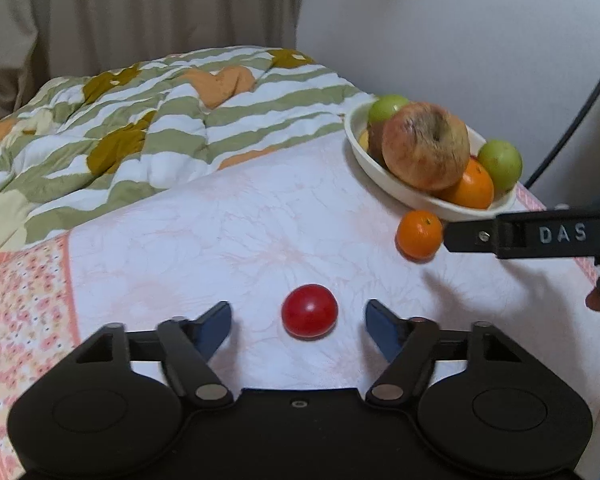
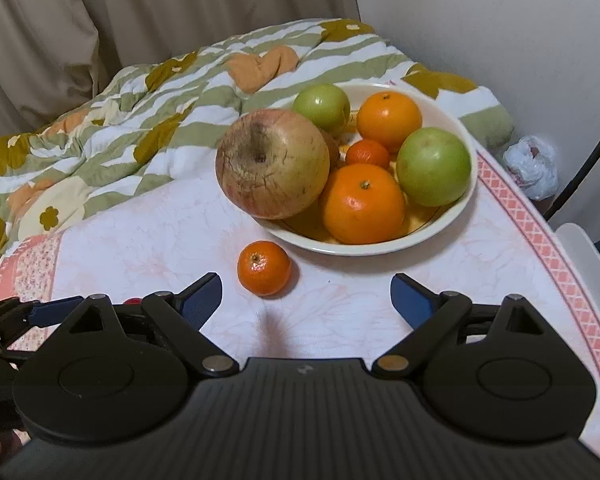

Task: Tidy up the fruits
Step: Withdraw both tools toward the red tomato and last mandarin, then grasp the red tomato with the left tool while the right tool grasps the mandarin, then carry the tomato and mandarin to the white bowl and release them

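One white bowl [image 2: 466, 136] on the bed's pink cover [image 2: 148, 240] holds one large wrinkled apple [image 2: 272, 164], two green apples [image 2: 434, 166], two oranges [image 2: 364, 204] and one small mandarin [image 2: 367, 154]. Outside it lie one mandarin [image 2: 264, 267], just beside the bowl, and one red tomato [image 1: 309, 311]. The left tool [image 1: 298, 320] straddles the tomato without touching it; the right tool [image 2: 306, 296] gapes empty near the loose mandarin.

Left tool [image 1: 299, 322] hanging with fingers apart around red fruit [image 1: 309, 317] on pink bedcover [image 1: 220, 240], pads clear of it, bowl [image 1: 404, 194] beyond.
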`<action>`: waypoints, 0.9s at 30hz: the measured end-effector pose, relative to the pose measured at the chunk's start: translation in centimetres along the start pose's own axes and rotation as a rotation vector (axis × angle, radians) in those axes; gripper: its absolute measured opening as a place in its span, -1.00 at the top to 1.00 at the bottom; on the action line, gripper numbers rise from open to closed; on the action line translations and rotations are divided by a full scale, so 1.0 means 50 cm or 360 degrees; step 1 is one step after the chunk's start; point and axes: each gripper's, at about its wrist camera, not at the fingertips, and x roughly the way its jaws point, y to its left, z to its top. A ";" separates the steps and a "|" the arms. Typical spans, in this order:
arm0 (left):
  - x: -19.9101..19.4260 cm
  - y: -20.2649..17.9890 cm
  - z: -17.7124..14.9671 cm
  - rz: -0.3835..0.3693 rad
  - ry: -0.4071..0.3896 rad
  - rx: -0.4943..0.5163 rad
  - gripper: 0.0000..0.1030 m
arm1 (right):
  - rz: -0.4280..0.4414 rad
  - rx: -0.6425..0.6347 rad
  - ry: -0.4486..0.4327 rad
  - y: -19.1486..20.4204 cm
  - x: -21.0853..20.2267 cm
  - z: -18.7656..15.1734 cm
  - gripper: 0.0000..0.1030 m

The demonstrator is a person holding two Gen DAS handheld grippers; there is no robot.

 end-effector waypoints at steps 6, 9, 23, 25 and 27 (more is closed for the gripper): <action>0.028 -0.014 -0.004 0.0013 0.0032 0.0058 0.25 | 0.0023 -0.0031 0.0041 0.009 0.030 -0.002 -1.00; 0.029 -0.017 -0.004 0.0027 0.0028 0.0077 0.29 | 0.0026 -0.0056 0.0046 0.017 0.039 -0.002 -0.96; 0.016 0.008 -0.013 0.0079 0.0040 0.0006 0.29 | 0.0024 -0.0173 0.0058 0.050 0.082 0.011 -0.30; 0.012 0.011 -0.015 0.0084 0.0042 -0.0011 0.29 | 0.0042 -0.0198 0.0051 0.055 0.081 0.012 0.00; 0.006 0.014 -0.016 0.0080 0.0043 -0.0033 0.29 | 0.0039 -0.0215 0.0054 0.060 0.078 0.012 -0.01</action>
